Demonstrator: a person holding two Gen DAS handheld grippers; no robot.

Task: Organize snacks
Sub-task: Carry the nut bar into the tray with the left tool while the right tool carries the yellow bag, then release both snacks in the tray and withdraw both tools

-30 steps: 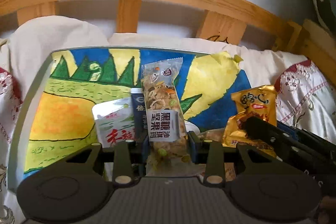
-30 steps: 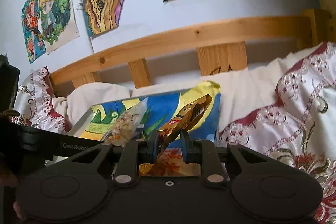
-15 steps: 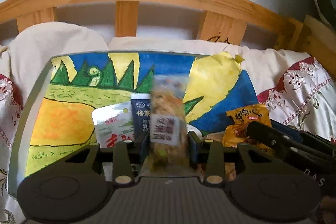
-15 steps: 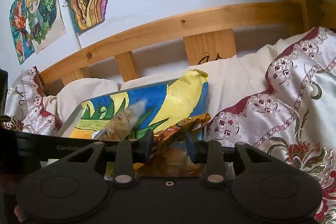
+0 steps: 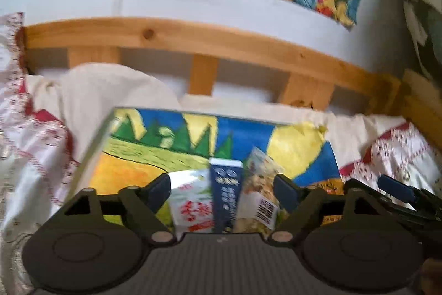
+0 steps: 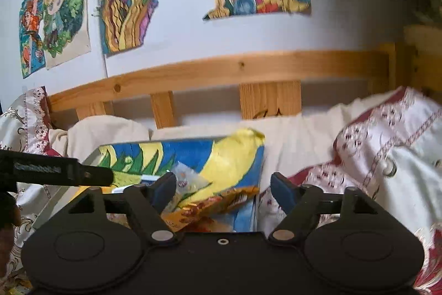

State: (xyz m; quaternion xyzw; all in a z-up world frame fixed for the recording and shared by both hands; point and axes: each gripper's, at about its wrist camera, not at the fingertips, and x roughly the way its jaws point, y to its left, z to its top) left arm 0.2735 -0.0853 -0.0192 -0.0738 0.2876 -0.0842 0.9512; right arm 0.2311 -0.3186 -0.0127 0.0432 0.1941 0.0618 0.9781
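The fingers (image 5: 157,191) of the left gripper (image 5: 222,192) stand wide apart, having just been opening, and nothing is pressed between them: the nut bar packet (image 5: 259,195) lies loose ahead, beside the dark blue packet (image 5: 225,192) and the white packet with red lettering (image 5: 192,205). All three sit side by side on the painted board (image 5: 132,165) that rests on the bed. The right gripper (image 6: 223,191) has likewise just been opening; its fingers (image 6: 281,191) are clear of the golden packet (image 6: 218,205), which lies on the board's near right part, apart from the row.

Both releases look finished, so the step in hand is probably the withdrawal. It would go best by lifting each gripper straight back with the fingers kept apart, so no tip snags a crinkly wrapper and drags it out of line. The board sits on soft bedding (image 6: 386,156), so bumping it could tilt it and slide the packets.
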